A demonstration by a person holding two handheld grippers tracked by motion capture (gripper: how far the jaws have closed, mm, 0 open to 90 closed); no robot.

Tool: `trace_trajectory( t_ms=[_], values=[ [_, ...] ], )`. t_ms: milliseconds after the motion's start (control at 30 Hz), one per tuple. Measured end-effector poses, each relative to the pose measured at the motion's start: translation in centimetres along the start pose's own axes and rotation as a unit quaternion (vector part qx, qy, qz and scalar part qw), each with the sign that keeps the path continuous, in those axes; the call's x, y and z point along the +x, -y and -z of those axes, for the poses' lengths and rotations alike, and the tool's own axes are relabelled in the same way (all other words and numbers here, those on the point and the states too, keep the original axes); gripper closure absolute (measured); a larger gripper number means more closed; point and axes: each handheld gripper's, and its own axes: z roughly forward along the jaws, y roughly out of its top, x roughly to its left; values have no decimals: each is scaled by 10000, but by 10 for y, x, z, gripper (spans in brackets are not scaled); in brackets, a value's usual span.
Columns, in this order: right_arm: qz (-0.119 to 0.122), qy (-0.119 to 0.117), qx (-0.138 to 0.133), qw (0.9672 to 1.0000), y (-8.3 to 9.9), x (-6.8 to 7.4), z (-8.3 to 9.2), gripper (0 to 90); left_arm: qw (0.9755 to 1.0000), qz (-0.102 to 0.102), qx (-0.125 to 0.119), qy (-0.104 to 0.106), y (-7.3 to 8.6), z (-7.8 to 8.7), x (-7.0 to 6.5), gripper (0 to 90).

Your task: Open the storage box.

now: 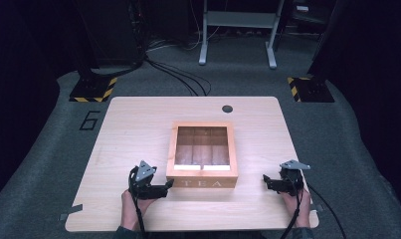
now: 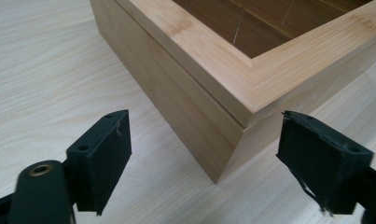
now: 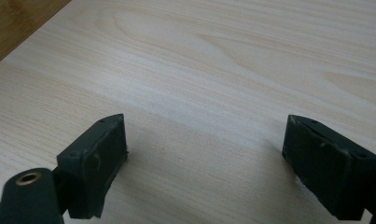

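1. Near edge of the table point(image 1: 113, 124): left gripper point(image 1: 169, 185) stands spread and empty, its jaws straddling the near-left corner of the tea box point(image 1: 202, 182) without touching; right gripper point(image 1: 265, 180) gapes empty over bare wood, well apart.
2. Centre: the wooden box looks rigid, smooth, moderately heavy; its lid rim point(image 2: 251, 100) likely offers the best purchase.
3. Far edge: a cable hole point(image 1: 227, 108); nothing obstructs.
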Motion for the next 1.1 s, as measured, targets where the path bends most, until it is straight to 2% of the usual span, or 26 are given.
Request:
trace_trajectory(
  t_ms=[233,400,533,667,1100],
  values=[
    [0,13,-12,10000,0,0,0,132,9998,-139,-116,114,0,-1,-3,308],
    [-1,12,-16,10000,0,0,0,132,9995,-218,-163,187,0,-1,-5,356],
    [-2,12,-13,10000,0,0,0,132,9989,-375,-206,212,-1,-2,-7,373],
    [-1,13,-14,10000,0,0,0,132,9987,-427,-227,170,-1,-2,-8,377],
    [-2,13,-13,10000,0,0,0,132,9981,-482,-378,77,-4,0,-11,376]
  ],
)
